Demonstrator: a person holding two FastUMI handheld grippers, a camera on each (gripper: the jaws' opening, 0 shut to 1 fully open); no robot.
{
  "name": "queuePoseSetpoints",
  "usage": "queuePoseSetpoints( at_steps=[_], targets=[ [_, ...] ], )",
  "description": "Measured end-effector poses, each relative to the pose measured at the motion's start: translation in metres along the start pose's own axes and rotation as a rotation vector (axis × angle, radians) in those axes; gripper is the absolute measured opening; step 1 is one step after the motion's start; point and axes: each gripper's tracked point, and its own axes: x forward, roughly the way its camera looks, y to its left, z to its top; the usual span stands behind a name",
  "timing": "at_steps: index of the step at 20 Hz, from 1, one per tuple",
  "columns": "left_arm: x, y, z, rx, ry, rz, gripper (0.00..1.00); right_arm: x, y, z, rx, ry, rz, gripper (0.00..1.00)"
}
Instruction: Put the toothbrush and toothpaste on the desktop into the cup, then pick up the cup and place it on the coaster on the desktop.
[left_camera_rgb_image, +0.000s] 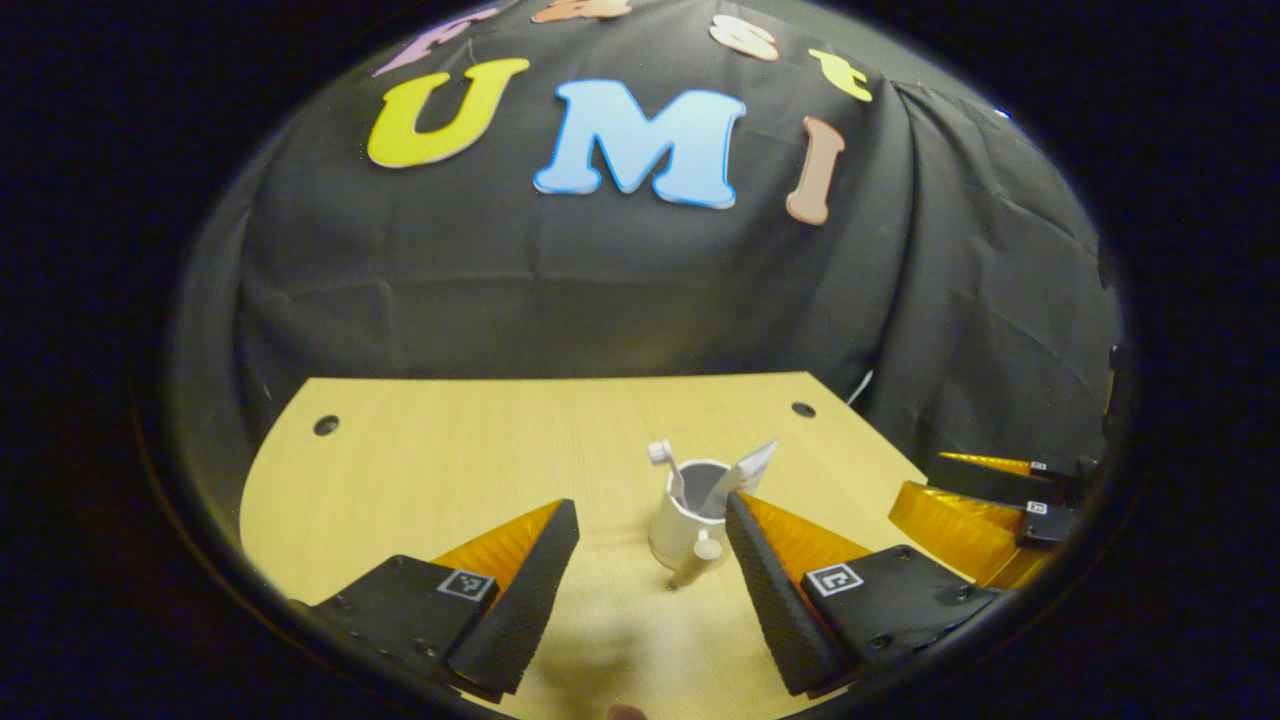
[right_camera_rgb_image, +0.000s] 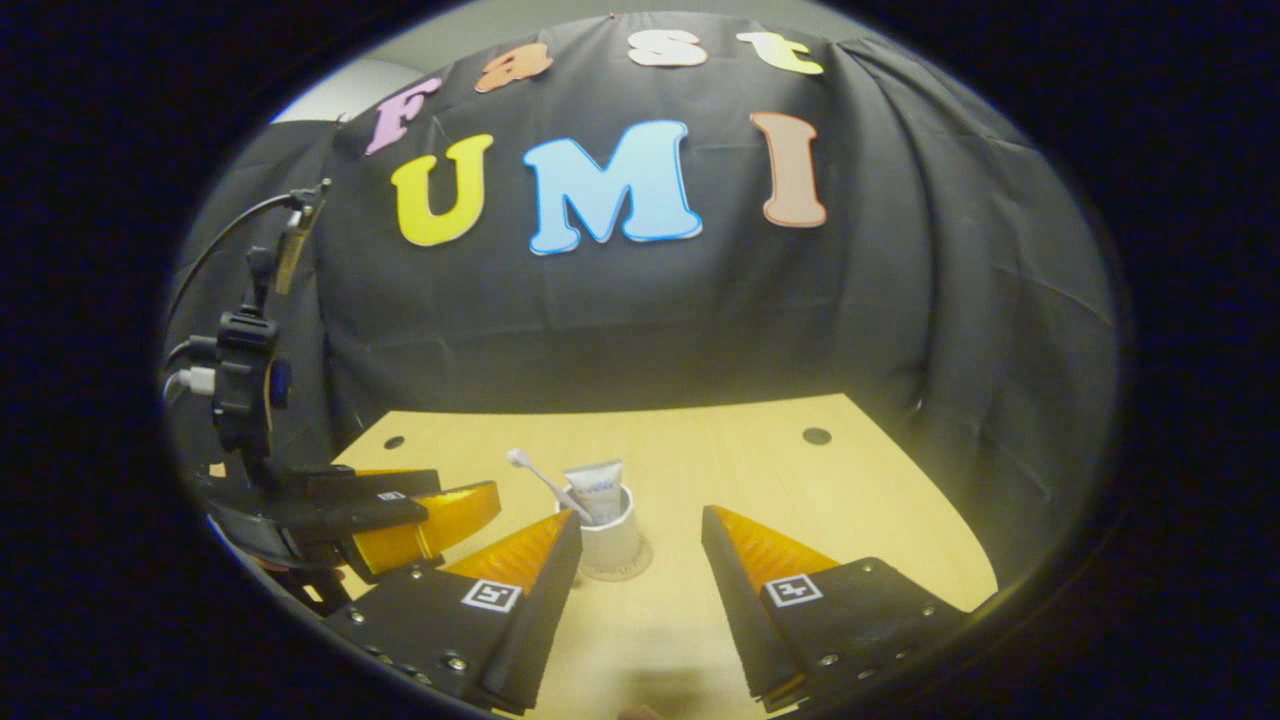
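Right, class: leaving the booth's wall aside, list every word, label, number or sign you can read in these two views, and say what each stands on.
Nothing can be quoted as readable text.
toothpaste: blue print on the tube, too blurred to read.
marker tags: square black-and-white patterns on the fingers of the right hand-held gripper and the left hand-held gripper; coded signs, not words.
cup and toothbrush: no writing visible.

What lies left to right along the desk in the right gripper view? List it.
Left gripper → toothbrush → toothpaste in the cup, which sits on the coaster → desk hole.
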Motion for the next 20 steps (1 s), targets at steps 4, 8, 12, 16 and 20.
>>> queuePoseSetpoints(
  at_steps=[4, 8, 12, 16, 20],
  targets=[
    [-0.072, 0.006, 0.044, 0.018, -0.241, 0.076, 0.96, -0.017, 0.029, 0.037, -0.076, -0.142, 0.059, 0.72],
    [-0.127, 0.03, 0.067, 0.004, -0.377, 0.144, 0.96, -0.038, 0.039, 0.062, -0.155, -0.274, 0.078, 0.73],
    [-0.164, 0.037, 0.072, -0.009, -0.459, 0.21, 0.96, -0.055, 0.041, 0.082, -0.223, -0.387, 0.075, 0.72],
    [-0.183, 0.043, 0.065, 0.012, -0.48, 0.277, 0.95, -0.066, 0.042, 0.084, -0.226, -0.427, 0.095, 0.72],
    [-0.188, 0.045, 0.06, 0.011, -0.482, 0.284, 0.88, -0.067, 0.04, 0.085, -0.19, -0.423, 0.095, 0.73]
  ],
)
